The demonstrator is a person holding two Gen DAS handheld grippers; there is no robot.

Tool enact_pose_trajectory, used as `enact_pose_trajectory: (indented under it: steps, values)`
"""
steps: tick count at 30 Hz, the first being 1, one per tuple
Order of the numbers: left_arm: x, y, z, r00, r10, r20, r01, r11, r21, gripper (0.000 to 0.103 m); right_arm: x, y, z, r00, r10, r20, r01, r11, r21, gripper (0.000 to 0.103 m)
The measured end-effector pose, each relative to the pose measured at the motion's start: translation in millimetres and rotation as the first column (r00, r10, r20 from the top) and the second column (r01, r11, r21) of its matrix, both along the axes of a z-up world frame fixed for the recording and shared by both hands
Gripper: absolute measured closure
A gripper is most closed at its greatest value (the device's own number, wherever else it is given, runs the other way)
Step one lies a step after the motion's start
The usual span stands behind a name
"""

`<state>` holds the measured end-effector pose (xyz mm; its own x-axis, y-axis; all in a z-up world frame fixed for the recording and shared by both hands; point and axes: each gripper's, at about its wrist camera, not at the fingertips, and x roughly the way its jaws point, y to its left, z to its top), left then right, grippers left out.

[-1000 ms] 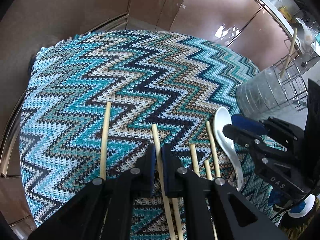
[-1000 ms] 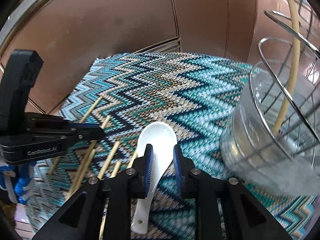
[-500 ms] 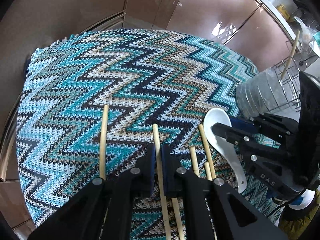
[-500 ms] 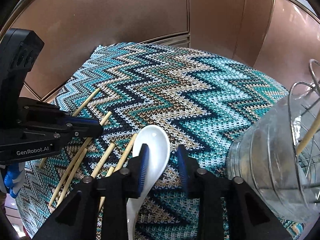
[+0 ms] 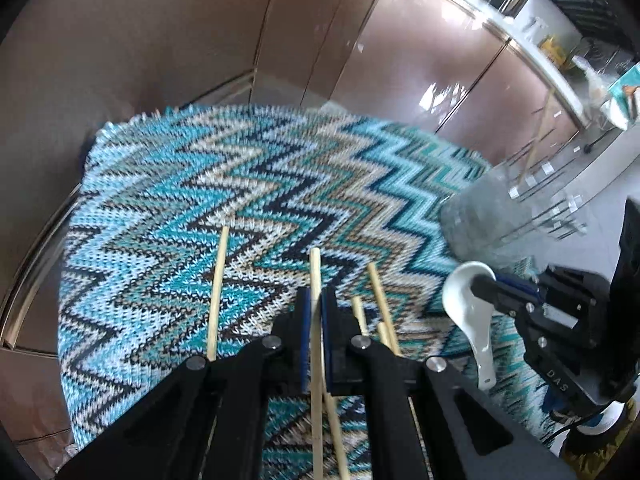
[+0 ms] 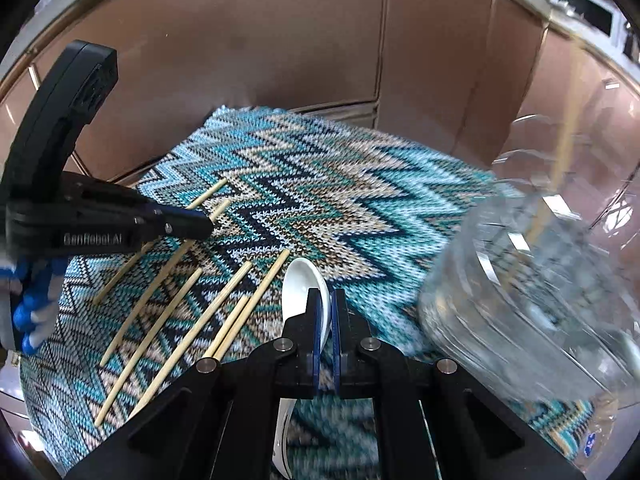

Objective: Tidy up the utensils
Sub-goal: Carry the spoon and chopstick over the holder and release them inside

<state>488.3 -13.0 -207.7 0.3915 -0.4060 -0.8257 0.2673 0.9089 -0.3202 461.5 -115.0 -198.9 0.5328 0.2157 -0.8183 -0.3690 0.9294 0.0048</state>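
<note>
Zigzag-knit cloth [image 5: 168,216] in teal, white, navy and beige covered the work surface, with brown glossy panels [image 5: 208,32] behind it. Left gripper [image 5: 315,312]: jaws nearly closed, blue pads pinching a single wooden chopstick [image 5: 315,280] whose tip stuck out forward past the fingertips and whose length ran back between the fingers. Whether that stick was clear of the cloth could not be told from the left wrist view. Loose chopsticks [image 6: 172,312] lay on the cloth in a rough fan beside it, one [image 5: 216,292] to the left of the held stick and several to its right; two of them touched side by side in the right wrist view. Right gripper [image 6: 325,312]: jaws close together, clamped on the white ceramic soup spoon [image 6: 301,284], holding it on edge near the junction of bowl and handle, handle [image 6: 282,436] trailing back under the fingers. In the left wrist view the spoon appeared raised above the cloth, just to the right of the chopsticks. A clear ribbed glass jar [image 6: 532,292], blurred, stood near the spoon at the right, inside a wire rack [image 5: 556,200], with one chopstick [image 6: 560,168] standing upright in it. A blue-and-white gloved hand [image 6: 34,308] held the left tool.
</note>
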Motion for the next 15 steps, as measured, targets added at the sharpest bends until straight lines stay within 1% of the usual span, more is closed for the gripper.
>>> enact_pose_trajectory:
  steps: [4, 8, 12, 15]
  values:
    - [-20, 5, 26, 0.997, 0.019, 0.075, -0.017, 1.0, -0.022, 0.098, -26, -10, 22, 0.997, -0.022, 0.077, 0.021, 1.0, 0.018, 0.098]
    - [-41, 10, 59, 0.986, 0.04, 0.162, -0.032, 0.998, -0.055, 0.098, -55, -20, 49, 0.986, -0.049, 0.161, 0.041, 0.998, 0.053, 0.098]
    - [-64, 9, 95, 0.969, 0.058, 0.241, -0.04, 0.996, -0.081, 0.098, -83, -30, 77, 0.965, -0.082, 0.249, 0.063, 0.994, 0.087, 0.098]
    - [-80, 3, 124, 0.95, 0.069, 0.304, -0.037, 0.993, -0.11, 0.098, -107, -45, 104, 0.934, -0.127, 0.332, 0.093, 0.989, 0.118, 0.098]
